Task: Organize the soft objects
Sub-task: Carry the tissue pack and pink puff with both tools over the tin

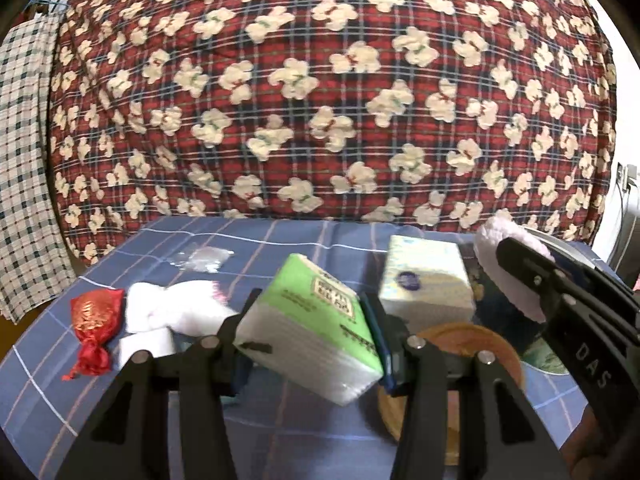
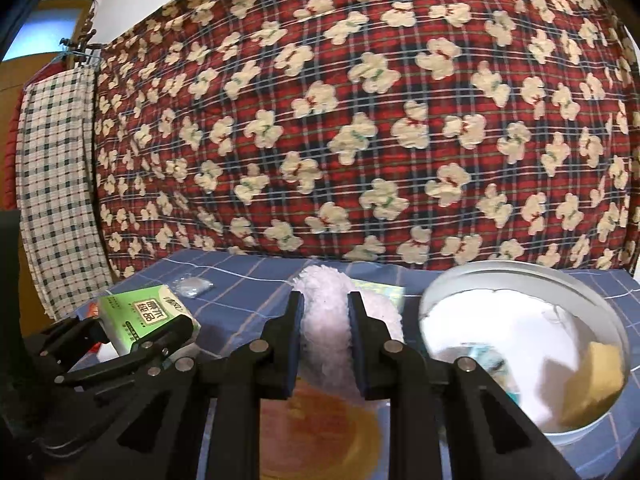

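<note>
My left gripper [image 1: 310, 320] is shut on a green and white tissue pack [image 1: 316, 320] and holds it tilted above the blue checked table; it also shows in the right wrist view [image 2: 148, 314]. My right gripper [image 2: 324, 312] is shut on a fluffy pale pink plush item [image 2: 332, 320], held above an orange plate [image 2: 320, 432]; the plush also shows in the left wrist view [image 1: 512, 268]. A white bowl [image 2: 440, 292] at right holds white soft items and a yellow sponge [image 2: 596, 380].
On the table lie a red foil pouch [image 1: 94, 320], white fluffy cloth [image 1: 176, 308], a white block [image 1: 146, 346], a second blue-white tissue pack [image 1: 424, 280], a clear plastic bag [image 1: 204, 258]. A red plaid quilt [image 1: 320, 80] hangs behind.
</note>
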A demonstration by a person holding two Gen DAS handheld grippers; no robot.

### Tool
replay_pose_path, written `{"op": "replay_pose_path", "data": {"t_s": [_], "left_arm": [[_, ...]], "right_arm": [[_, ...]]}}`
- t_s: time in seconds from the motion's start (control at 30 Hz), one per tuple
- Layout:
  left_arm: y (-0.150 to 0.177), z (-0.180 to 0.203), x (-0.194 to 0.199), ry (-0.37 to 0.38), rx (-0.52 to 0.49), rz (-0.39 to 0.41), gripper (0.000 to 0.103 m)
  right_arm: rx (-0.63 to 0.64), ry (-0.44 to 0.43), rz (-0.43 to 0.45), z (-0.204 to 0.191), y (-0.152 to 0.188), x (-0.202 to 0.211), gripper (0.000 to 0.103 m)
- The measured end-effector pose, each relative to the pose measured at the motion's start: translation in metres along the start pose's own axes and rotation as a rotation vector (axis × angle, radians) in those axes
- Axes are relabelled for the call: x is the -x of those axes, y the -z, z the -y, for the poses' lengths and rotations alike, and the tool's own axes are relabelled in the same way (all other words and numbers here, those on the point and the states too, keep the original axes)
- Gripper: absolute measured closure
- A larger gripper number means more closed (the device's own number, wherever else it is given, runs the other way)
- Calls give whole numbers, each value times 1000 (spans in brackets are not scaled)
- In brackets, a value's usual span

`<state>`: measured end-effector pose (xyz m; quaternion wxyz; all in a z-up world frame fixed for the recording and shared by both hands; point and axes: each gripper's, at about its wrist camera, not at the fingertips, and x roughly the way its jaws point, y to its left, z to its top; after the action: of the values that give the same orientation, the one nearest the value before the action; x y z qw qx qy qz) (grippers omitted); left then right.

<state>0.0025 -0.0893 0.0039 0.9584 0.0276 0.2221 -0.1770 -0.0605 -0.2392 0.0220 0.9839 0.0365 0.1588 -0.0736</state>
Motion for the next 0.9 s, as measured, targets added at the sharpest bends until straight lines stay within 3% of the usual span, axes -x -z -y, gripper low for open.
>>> {"op": "replay_pose_path", "data": {"t_s": [0.9], "left_arm": [[-24, 140, -6, 197, -101, 62, 55]], "right_arm": [[-103, 260, 11, 146, -7, 16, 79]]}}
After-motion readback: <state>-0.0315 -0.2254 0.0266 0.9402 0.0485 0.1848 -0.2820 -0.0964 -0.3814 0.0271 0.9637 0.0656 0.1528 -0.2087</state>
